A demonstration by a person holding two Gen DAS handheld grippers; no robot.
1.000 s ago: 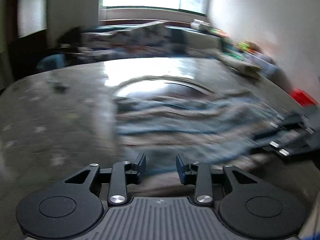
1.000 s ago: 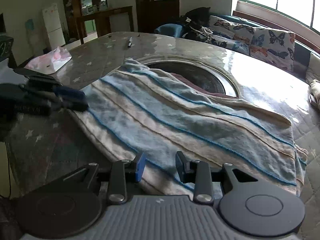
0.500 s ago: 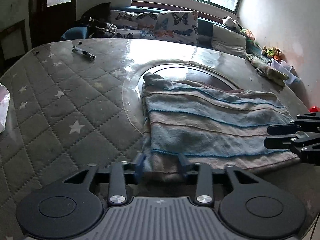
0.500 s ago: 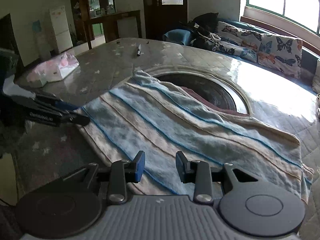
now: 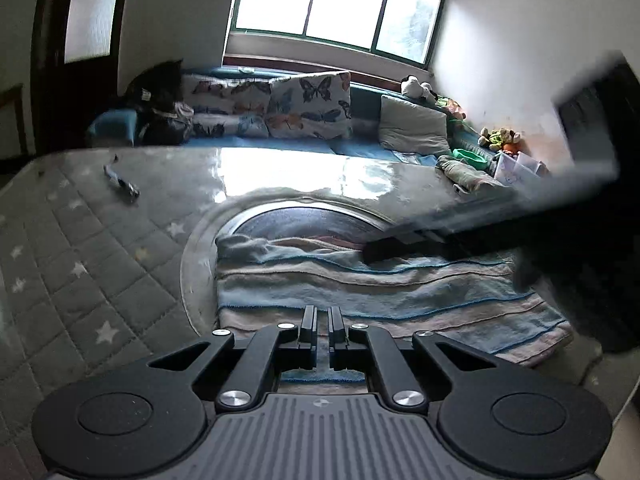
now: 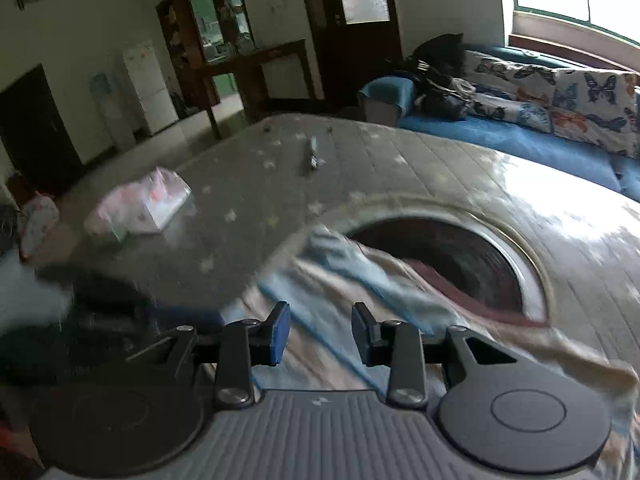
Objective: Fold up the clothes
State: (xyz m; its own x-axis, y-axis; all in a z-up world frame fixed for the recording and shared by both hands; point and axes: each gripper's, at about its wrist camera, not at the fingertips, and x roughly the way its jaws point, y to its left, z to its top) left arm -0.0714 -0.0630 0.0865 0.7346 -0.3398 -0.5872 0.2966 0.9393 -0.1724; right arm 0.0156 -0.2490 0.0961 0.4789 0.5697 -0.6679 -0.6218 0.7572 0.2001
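Note:
A striped blue and beige cloth (image 5: 360,292) lies folded on the grey quilted table (image 5: 100,248), partly over a round dark recess (image 5: 312,220). My left gripper (image 5: 322,316) is at the cloth's near edge with its jaws nearly closed on that edge. My right gripper (image 6: 320,328) is open above the cloth (image 6: 360,280), which is blurred in the right wrist view. The right gripper also shows, blurred, at the right of the left wrist view (image 5: 400,244), reaching over the cloth's far side.
A small dark object (image 5: 122,184) lies on the table at the far left. A pink and white packet (image 6: 140,208) sits on the table's left part. A sofa with butterfly cushions (image 5: 280,112) runs behind the table. A grey garment (image 5: 464,172) lies at the far right edge.
My left gripper has closed on the cloth's near edge. My right gripper has swung up and across over the cloth's far side, staying open; its view is now blurred.

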